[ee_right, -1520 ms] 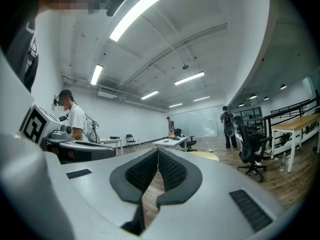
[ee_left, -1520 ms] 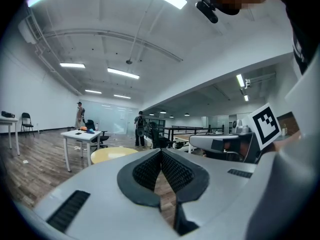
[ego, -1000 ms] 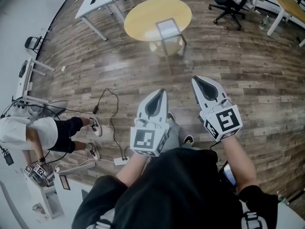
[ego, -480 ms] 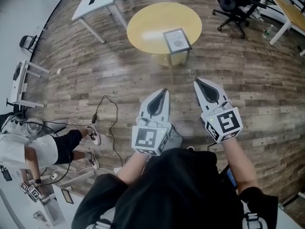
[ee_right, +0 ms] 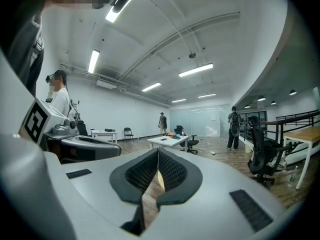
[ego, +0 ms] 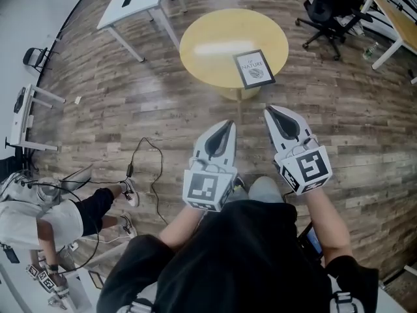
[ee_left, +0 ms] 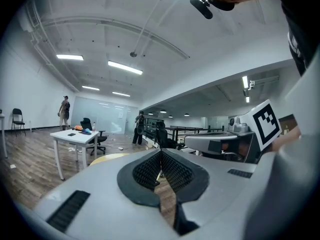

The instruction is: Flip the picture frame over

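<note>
The picture frame (ego: 254, 68) lies flat with its printed side up near the front edge of a round yellow table (ego: 215, 34). Both grippers are held out level over the wooden floor, well short of the table. My left gripper (ego: 227, 123) is shut with nothing between its pads, and its tip points toward the table. My right gripper (ego: 269, 110) is also shut and empty, a little nearer the frame. In the left gripper view the shut left gripper (ee_left: 161, 153) sits in front of a sliver of the table (ee_left: 105, 159). The right gripper view shows the shut right gripper (ee_right: 158, 155).
A white desk (ego: 133, 2) stands at the back left and a black office chair (ego: 329, 5) at the back right. Beside the chair is another desk (ego: 397, 15). A cable (ego: 146, 162) trails on the floor at left, near a seated person (ego: 45, 220). More people stand far off.
The table and the frame have slid lower and nearer in the head view as I walk toward them. Both grippers have stayed shut and side by side.
</note>
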`<state>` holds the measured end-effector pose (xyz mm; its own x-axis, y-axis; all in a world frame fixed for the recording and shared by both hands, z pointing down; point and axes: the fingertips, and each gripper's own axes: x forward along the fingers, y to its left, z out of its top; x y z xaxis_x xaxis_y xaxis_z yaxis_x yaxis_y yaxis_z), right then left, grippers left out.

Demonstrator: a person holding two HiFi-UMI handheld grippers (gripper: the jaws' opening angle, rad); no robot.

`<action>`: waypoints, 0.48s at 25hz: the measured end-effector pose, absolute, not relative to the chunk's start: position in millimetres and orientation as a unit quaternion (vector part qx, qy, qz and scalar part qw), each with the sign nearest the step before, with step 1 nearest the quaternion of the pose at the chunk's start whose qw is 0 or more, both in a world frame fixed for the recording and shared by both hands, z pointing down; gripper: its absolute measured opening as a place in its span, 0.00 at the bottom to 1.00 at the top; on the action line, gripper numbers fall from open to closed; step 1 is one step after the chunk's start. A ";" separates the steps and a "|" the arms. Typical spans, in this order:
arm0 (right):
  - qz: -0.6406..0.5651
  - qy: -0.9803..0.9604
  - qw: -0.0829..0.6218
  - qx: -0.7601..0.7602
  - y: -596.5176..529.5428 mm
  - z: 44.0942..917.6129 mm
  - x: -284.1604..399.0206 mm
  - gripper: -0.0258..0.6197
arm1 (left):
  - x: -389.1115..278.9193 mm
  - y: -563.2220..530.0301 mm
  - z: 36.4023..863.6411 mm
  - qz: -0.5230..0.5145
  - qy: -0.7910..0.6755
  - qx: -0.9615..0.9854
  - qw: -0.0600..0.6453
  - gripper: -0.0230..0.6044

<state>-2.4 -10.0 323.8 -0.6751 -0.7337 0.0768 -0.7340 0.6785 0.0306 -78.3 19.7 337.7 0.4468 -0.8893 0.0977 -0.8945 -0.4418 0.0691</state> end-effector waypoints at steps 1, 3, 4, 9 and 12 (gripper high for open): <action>0.001 -0.915 0.042 0.401 -14.8 324.3 -3.4 0.07 | -78.9 14.2 338.0 0.023 -0.524 0.850 0.056 0.07; 0.001 -0.914 0.042 0.404 -25.3 325.6 -2.5 0.07 | -77.8 2.9 339.6 0.023 -0.520 0.852 0.059 0.07; 0.002 -0.913 0.043 0.407 -31.2 326.1 -1.0 0.07 | -76.5 -3.2 340.4 0.024 -0.518 0.853 0.060 0.07; 0.010 -0.908 0.049 0.416 -67.6 331.5 13.3 0.07 | -65.3 -39.6 344.1 0.029 -0.512 0.856 0.064 0.07; 0.010 -0.908 0.059 0.415 -94.8 342.2 21.5 0.07 | -58.8 -66.0 349.0 0.033 -0.514 0.854 0.068 0.07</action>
<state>21.5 -94.8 342.2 -0.6490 -0.7521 0.1146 -0.7544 0.6557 0.0312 -58.8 -66.0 349.0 0.4685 -0.8744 0.1262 -0.8833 -0.4615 0.0821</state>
